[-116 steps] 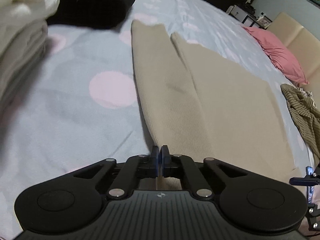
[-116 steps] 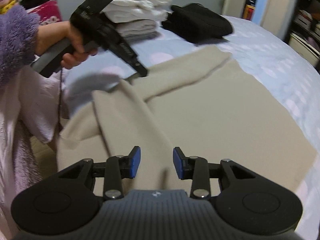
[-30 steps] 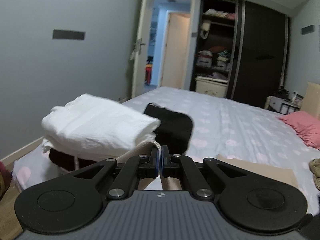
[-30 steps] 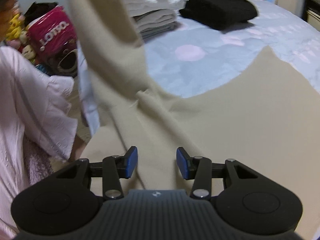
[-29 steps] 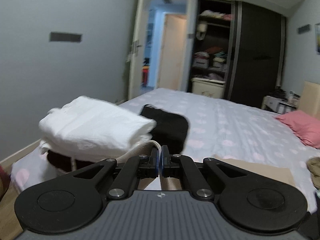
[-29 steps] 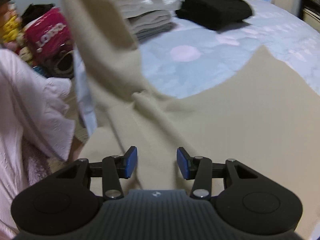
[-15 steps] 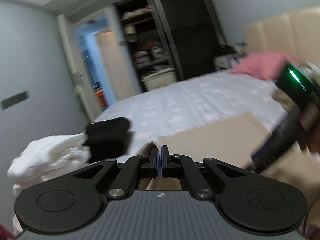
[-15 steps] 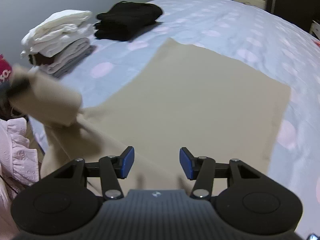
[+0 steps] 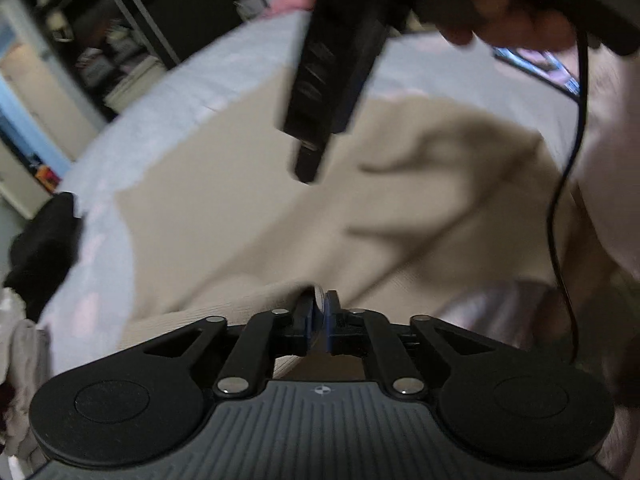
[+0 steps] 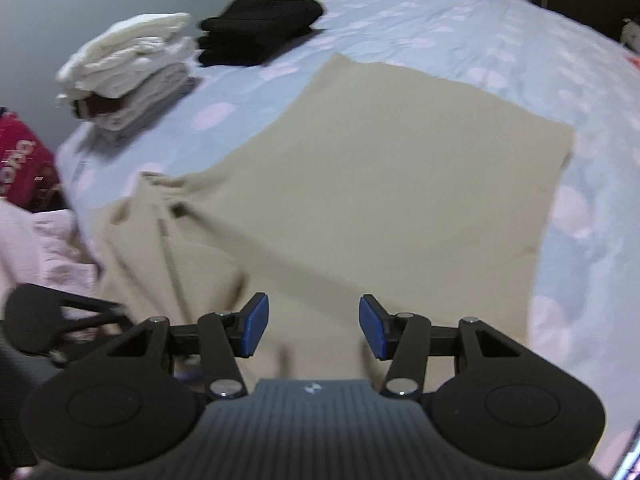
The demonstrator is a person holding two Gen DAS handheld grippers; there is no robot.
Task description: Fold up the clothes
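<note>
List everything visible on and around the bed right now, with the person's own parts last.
Beige knit garment: one, beige, spread on the bed, near edge rumpled.
Folded black garment: one, black, far side of the bed.
Stack of folded white and grey clothes: one, left of the black garment.
Pale blue bedsheet with pink dots: one, covering the bed.
Red bag: one, beside the bed, left.
Left hand-held gripper: one, black, jaws just opening slightly, beige fabric edge between them.
Right hand-held gripper: one, black, open above the garment.
Hand: one, holding the right hand-held gripper.
</note>
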